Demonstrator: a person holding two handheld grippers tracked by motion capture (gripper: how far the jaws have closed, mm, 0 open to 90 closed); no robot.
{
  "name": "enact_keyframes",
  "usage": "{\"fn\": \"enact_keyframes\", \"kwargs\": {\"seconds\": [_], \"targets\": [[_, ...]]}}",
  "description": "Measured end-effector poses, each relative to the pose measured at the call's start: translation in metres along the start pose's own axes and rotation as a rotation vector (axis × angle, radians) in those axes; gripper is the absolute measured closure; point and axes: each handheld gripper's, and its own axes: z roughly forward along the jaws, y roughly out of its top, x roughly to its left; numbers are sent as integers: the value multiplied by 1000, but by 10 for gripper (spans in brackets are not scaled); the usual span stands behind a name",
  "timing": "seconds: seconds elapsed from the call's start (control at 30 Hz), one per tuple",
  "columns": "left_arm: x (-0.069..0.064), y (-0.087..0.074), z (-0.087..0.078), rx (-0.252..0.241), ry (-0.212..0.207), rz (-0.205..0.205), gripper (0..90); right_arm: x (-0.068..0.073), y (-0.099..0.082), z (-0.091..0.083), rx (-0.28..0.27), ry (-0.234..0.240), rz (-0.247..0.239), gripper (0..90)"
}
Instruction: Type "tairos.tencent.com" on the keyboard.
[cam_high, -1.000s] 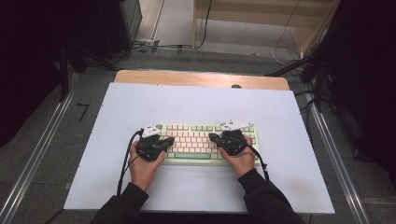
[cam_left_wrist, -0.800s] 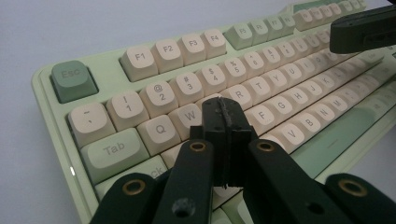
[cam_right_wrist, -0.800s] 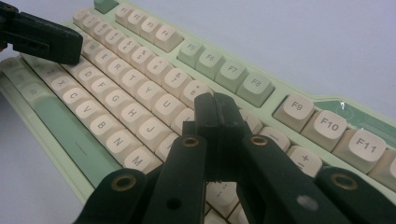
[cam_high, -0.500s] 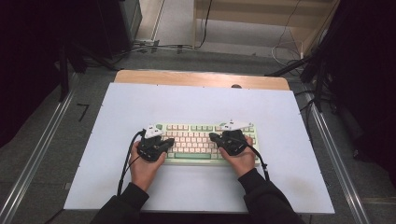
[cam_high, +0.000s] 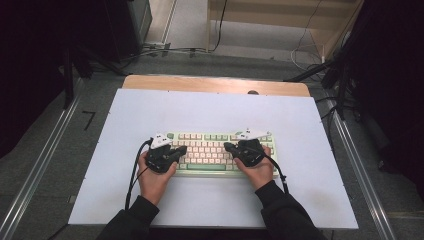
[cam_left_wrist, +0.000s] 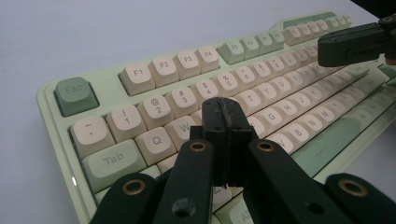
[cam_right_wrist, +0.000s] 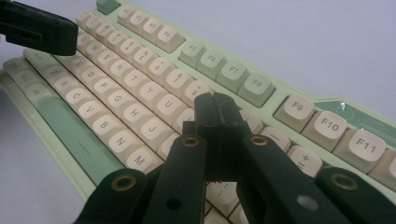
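The fingers of the left gripper (cam_left_wrist: 227, 122) are clenched empty over the keyboard (cam_high: 210, 150) near its W key; those of the right gripper (cam_right_wrist: 219, 119) are likewise clenched above the right-hand keys, the keyboard being laid mid-worktop (cam_high: 210, 110)

Both forearms reach in side by side, each hand wrapped around a gripper — the left gripper (cam_high: 176, 152) angled inward to the right, the right gripper (cam_high: 231, 148) angled inward to the left. Each gripper's fingers (cam_left_wrist: 223, 122) are pressed together — tips aimed toward each other, well apart.
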Motion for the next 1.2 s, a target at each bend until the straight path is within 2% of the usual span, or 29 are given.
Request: {"fn": "enact_keyframes", "kwargs": {"seconds": [0.5, 1.2], "targets": [[2, 0, -1, -4, 9, -1, 900, 0, -2, -8, 2, 7, -3, 883], [4, 0, -1, -4, 10, -5, 900, 1, -15, -16, 56, 25, -5, 883]]}}
